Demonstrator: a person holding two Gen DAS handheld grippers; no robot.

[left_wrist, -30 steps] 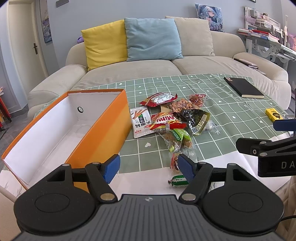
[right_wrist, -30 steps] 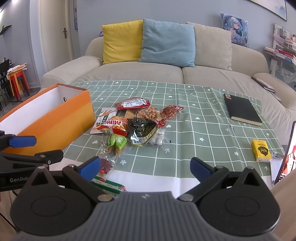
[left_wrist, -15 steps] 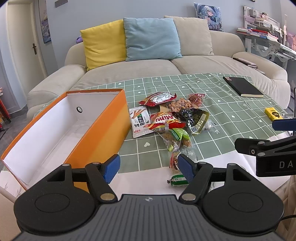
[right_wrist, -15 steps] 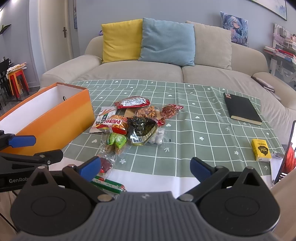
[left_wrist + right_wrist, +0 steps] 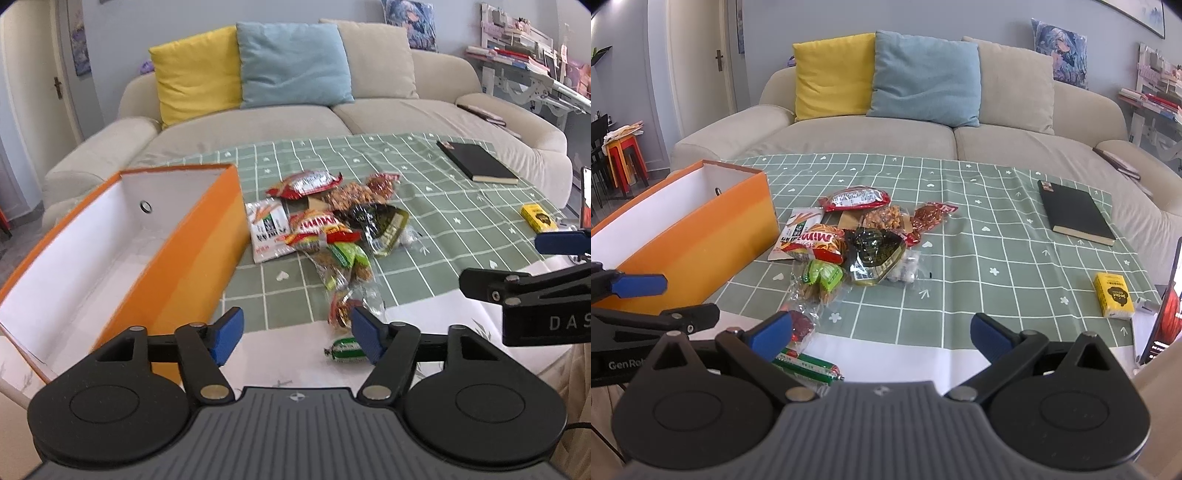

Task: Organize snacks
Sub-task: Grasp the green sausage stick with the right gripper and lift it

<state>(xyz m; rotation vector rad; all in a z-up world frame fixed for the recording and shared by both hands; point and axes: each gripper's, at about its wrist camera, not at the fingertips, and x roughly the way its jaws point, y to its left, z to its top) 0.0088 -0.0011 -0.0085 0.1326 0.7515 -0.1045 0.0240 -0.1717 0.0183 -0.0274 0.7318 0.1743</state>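
Observation:
A pile of snack packets (image 5: 328,225) lies on the green checked tablecloth (image 5: 443,206), to the right of an open orange box (image 5: 155,258) with a white inside. The pile also shows in the right wrist view (image 5: 857,240), as does the box (image 5: 701,236). A green wrapped snack (image 5: 347,349) and a green sausage stick (image 5: 809,365) lie at the near edge. My left gripper (image 5: 297,336) is open and empty, near the box's front corner. My right gripper (image 5: 881,332) is open and empty, above the table's near edge.
A black notebook (image 5: 1075,214) lies at the back right of the table. A small yellow box (image 5: 1113,295) sits near the right edge, beside a screen (image 5: 1167,314). A beige sofa (image 5: 923,129) with yellow and blue cushions stands behind the table.
The left gripper has drifted slightly right and forward, so the box and snacks sit a little lower and left in its view. The right gripper has barely moved. Both stay open.

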